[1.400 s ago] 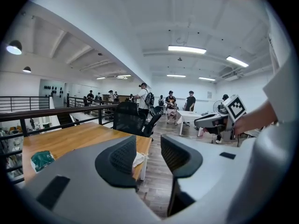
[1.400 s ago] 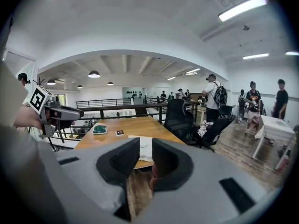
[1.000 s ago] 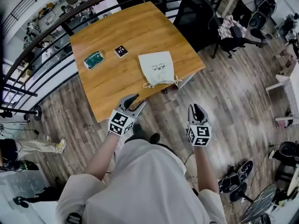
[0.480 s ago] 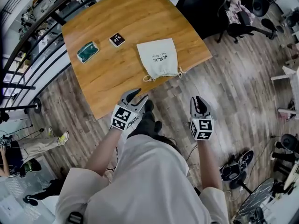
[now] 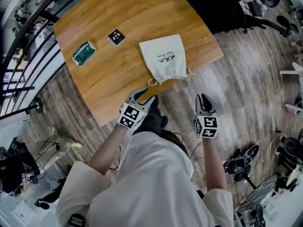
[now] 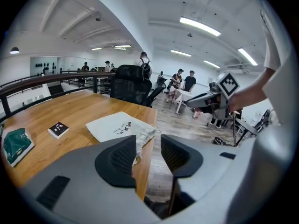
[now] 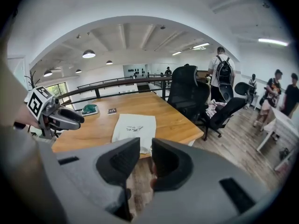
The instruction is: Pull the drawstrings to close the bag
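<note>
The bag point(image 5: 163, 56) is a thin, pale cloth sack lying flat and apparently empty. It should be very light and limp, and it would likely slide on the smooth wood if tugged from one side only; nothing about it looks fragile. Its puckered mouth sits at the near edge of the counter point(image 5: 132, 13), toward the right-hand corner. The drawstrings point(image 5: 152, 82) stick out as small loops of cord on either side of that mouth. Those loops are the places to pinch, one per side, pulling outward in opposite directions so the cloth gathers rather than drags. The left tongs point(image 5: 141, 96) hover at the near edge and the right tongs point(image 5: 203, 100) just off it, both with jaws apart and nothing between them. Toward the left edge lie a green pouch point(image 5: 84, 53) and a dark card point(image 5: 116, 37), well apart from the bag. The counter is varnished wood; around it are a plank floor point(image 5: 246, 93), a black railing point(image 7: 117, 82), an office chair point(image 7: 187, 94) and people point(image 6: 184, 80) standing in the distance.
</note>
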`<state>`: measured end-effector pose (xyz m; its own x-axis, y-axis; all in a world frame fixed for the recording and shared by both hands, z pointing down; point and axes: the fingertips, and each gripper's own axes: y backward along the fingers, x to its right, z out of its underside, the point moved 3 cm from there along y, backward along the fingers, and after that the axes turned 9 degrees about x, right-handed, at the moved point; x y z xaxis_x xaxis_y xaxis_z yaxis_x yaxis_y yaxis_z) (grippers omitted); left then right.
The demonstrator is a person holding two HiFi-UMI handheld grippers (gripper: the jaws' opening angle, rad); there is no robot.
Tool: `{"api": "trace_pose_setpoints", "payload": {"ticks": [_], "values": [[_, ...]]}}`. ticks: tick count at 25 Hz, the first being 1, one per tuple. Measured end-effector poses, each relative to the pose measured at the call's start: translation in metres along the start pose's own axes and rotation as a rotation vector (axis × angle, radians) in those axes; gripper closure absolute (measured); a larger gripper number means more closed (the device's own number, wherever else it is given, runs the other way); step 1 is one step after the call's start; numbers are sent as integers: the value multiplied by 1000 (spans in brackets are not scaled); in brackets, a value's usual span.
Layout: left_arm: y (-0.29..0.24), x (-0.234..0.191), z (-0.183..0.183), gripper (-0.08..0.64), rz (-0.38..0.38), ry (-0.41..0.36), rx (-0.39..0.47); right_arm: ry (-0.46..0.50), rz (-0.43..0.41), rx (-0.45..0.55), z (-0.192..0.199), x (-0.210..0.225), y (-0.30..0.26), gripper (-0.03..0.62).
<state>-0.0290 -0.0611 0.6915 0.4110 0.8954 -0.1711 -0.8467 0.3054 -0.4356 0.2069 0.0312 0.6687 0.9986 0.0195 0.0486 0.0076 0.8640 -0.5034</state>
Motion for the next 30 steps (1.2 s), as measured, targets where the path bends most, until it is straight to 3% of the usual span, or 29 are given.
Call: {"api": "trace_pose_setpoints", "payload": {"ticks": [14,20,30], "values": [[-66,-43,82,402,134,-34,-225,24,8,-204,46,-5,-80,528],[-87,-47,104,399,138,-38,-289,48,-27,-281,68,0,-106,528],[-111,-45,135,405,120,-113,-422,89,-79,-376,93,11,-140,508]]}}
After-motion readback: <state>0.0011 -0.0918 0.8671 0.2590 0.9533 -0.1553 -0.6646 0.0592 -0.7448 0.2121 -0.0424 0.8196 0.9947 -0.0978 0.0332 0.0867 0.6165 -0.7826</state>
